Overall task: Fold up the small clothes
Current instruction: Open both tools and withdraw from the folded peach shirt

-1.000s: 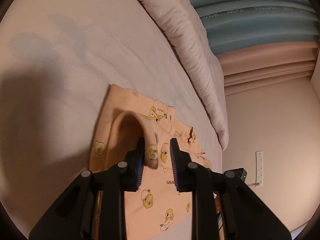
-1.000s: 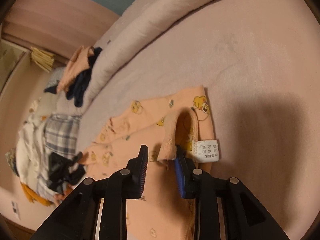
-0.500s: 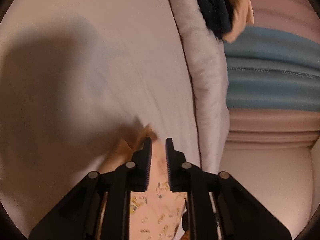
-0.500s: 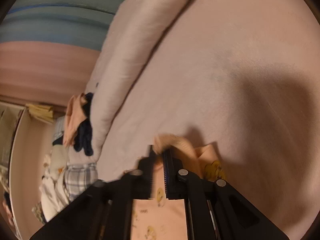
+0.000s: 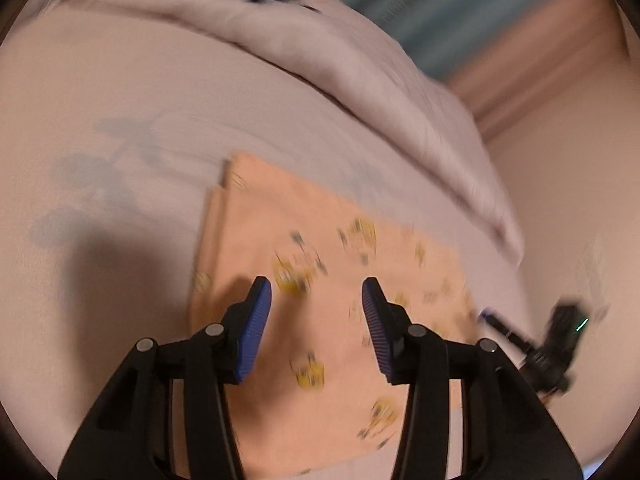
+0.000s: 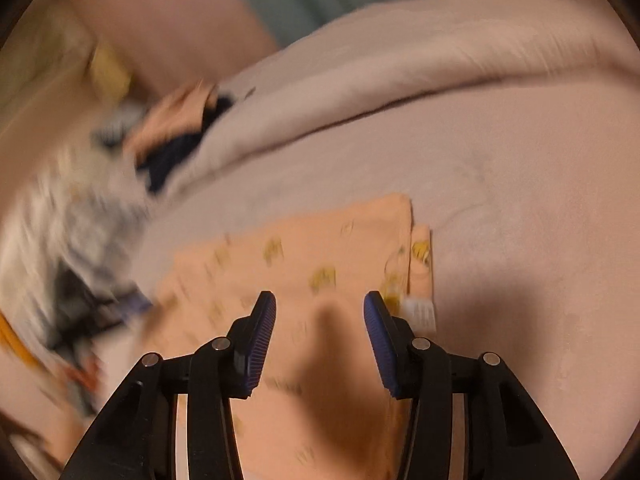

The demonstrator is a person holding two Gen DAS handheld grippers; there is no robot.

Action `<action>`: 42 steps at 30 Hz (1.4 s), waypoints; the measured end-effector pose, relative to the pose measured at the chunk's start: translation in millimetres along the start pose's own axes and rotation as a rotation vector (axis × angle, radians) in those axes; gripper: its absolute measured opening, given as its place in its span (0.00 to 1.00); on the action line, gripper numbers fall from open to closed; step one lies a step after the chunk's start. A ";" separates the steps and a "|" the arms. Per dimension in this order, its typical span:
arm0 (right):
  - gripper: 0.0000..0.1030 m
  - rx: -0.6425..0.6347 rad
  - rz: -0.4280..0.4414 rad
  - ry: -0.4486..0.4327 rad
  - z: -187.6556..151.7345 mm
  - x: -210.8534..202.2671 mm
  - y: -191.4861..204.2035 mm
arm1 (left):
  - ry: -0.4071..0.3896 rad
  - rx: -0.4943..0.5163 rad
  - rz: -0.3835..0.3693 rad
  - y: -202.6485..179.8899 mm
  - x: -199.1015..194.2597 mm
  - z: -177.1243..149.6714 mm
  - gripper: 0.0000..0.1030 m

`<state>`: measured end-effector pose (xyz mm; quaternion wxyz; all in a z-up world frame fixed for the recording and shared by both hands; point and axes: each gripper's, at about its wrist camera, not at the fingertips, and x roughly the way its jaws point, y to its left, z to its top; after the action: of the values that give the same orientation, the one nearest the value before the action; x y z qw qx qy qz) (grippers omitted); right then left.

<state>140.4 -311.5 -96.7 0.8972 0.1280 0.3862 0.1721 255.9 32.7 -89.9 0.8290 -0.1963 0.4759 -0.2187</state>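
Note:
A small peach garment with yellow cartoon prints lies flat on the pale pink bed, one layer folded over another. In the right wrist view the garment shows a white care label at its right edge. My left gripper is open and empty just above the garment's near part. My right gripper is open and empty above the garment near the label. Both views are motion-blurred.
A rolled pale duvet runs along the far side of the bed. A pile of other clothes, dark, peach and plaid, lies at the left in the right wrist view. A dark device with a green light sits off the bed's right edge.
Both grippers held the garment's edge, carried it over away from me, then opened and let go. The garment now lies folded flat and both grippers have pulled back.

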 end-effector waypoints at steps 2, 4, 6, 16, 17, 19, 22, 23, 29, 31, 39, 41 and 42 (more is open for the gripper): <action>0.47 -0.123 -0.087 0.024 -13.7 2.8 18.2 | 0.019 0.098 0.039 -15.0 7.5 -20.2 0.44; 0.47 -0.233 -0.183 0.052 -28.2 9.9 29.5 | 0.049 0.160 0.077 -21.5 16.5 -34.9 0.44; 0.47 -0.282 -0.242 0.098 -39.6 19.3 28.8 | 0.083 0.204 0.122 -18.4 26.3 -56.1 0.44; 0.47 -0.196 -0.201 0.052 -55.8 -8.1 25.5 | 0.075 0.189 0.092 -1.9 -4.3 -81.4 0.45; 0.47 -0.190 -0.201 0.066 -57.0 -2.6 32.0 | 0.078 0.174 0.091 0.7 -5.3 -84.9 0.45; 0.47 -0.191 -0.250 0.137 -65.4 14.9 31.4 | 0.077 0.151 0.089 2.0 -11.2 -93.4 0.45; 0.47 -0.220 -0.270 0.122 -73.4 8.3 36.6 | 0.089 0.117 0.093 -5.9 -22.8 -104.1 0.45; 0.47 -0.208 -0.260 0.128 -74.2 5.0 38.9 | 0.095 0.108 0.090 -7.2 -25.6 -107.2 0.45; 0.47 -0.168 -0.182 0.115 -92.7 -32.4 46.5 | 0.091 -0.036 0.058 9.5 -61.7 -133.7 0.53; 0.49 -0.130 -0.130 0.111 -100.1 -42.6 49.1 | 0.078 -0.085 0.032 15.9 -73.4 -141.0 0.53; 0.54 -0.063 -0.011 0.123 -120.2 -54.0 59.8 | -0.003 -0.246 -0.036 28.9 -107.6 -159.5 0.66; 0.59 -0.046 0.021 0.134 -119.3 -49.4 65.0 | -0.014 -0.266 -0.042 28.9 -110.7 -162.4 0.68; 0.60 -0.044 0.034 0.137 -118.3 -47.1 68.8 | -0.015 -0.277 -0.053 29.9 -111.9 -163.3 0.68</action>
<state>8.5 -256.8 -120.3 0.8682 0.1028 0.4405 0.2038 67.8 99.7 -104.0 0.7913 -0.3229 0.4901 -0.1715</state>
